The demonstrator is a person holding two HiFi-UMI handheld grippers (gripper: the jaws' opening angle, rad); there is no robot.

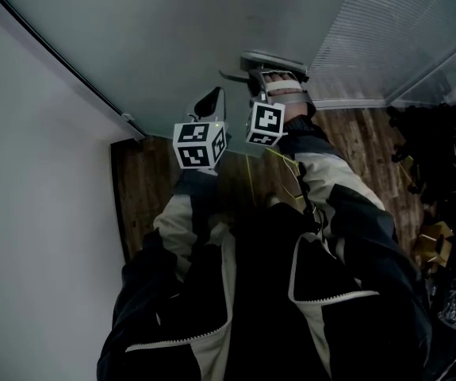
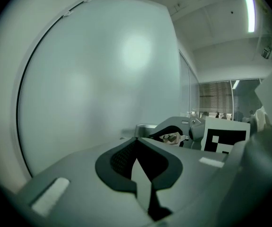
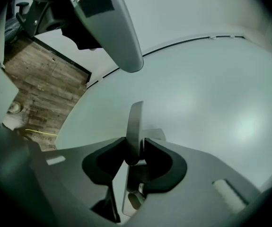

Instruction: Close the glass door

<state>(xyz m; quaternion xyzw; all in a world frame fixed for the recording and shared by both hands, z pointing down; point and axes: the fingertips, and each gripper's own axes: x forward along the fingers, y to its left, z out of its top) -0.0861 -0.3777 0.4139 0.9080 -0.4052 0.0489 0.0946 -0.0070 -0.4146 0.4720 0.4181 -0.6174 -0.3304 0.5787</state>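
Frosted glass door (image 1: 172, 38) fills the space ahead of the person, its dark edge strip running down to the wooden floor (image 1: 144, 189). The right gripper (image 3: 135, 148) has its jaws clamped on the flat metal door handle (image 3: 135, 119), with the blade pinched between the black pads. This is probably so the door can be swung shut by its handle rather than by the smooth pane. The left gripper (image 2: 136, 145) has its jaws together and nothing between them. It is poised just beside the right one, close to the glass, likely kept free to press or steady the pane. Whether the door is already latched cannot be told.
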